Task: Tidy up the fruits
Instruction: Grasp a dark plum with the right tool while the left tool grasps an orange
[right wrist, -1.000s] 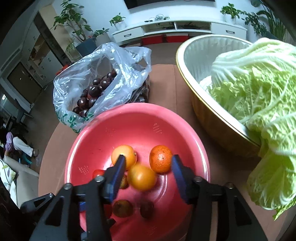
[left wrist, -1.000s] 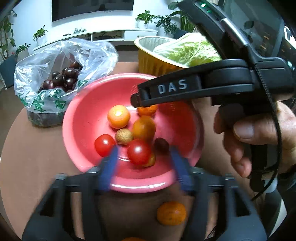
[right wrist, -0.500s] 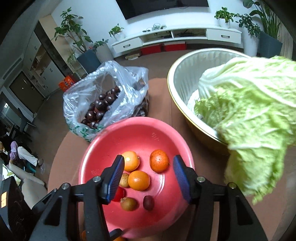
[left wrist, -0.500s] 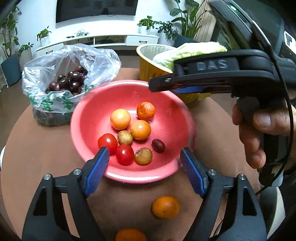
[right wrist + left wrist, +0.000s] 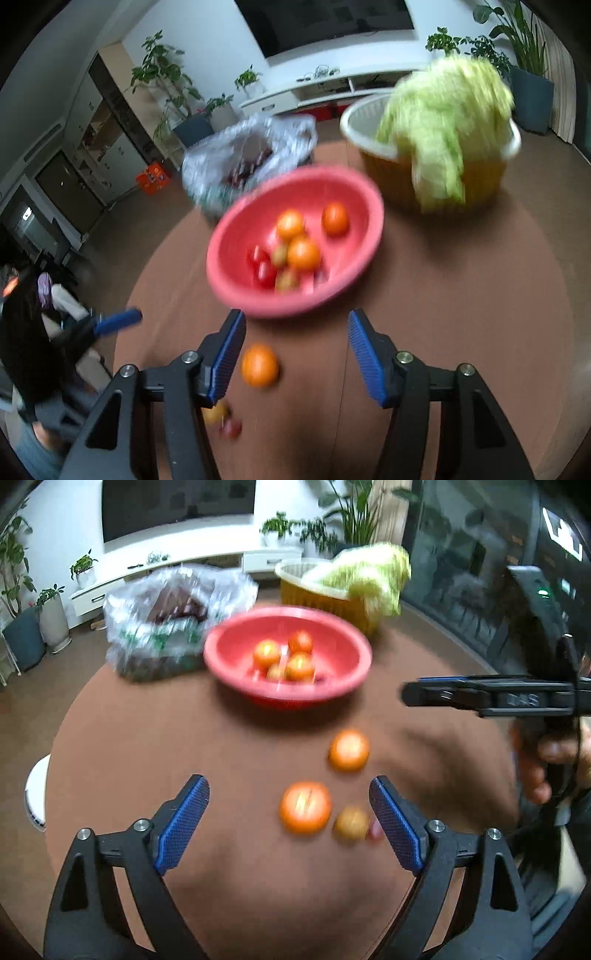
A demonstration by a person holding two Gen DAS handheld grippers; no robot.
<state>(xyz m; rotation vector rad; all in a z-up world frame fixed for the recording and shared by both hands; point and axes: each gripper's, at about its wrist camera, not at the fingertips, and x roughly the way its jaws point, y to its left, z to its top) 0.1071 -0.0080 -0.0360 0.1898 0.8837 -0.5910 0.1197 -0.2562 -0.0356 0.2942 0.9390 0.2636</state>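
Near the table's front edge sit the loose fruits: a big orange point(image 5: 305, 807), a smaller tangerine point(image 5: 348, 750) and a brownish little fruit point(image 5: 351, 823). Left tool point(image 5: 289, 821) is opening wide with the big orange right between its jaws, untouched. Right tool point(image 5: 295, 354), jaws apart and empty, hangs past the tangerine. Red bowl point(image 5: 221, 653) sits mid-table.

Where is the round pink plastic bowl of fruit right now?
The pink bowl sits on the brown round table, between the clear plastic bag of dark fruit and the yellow basin holding cabbage.
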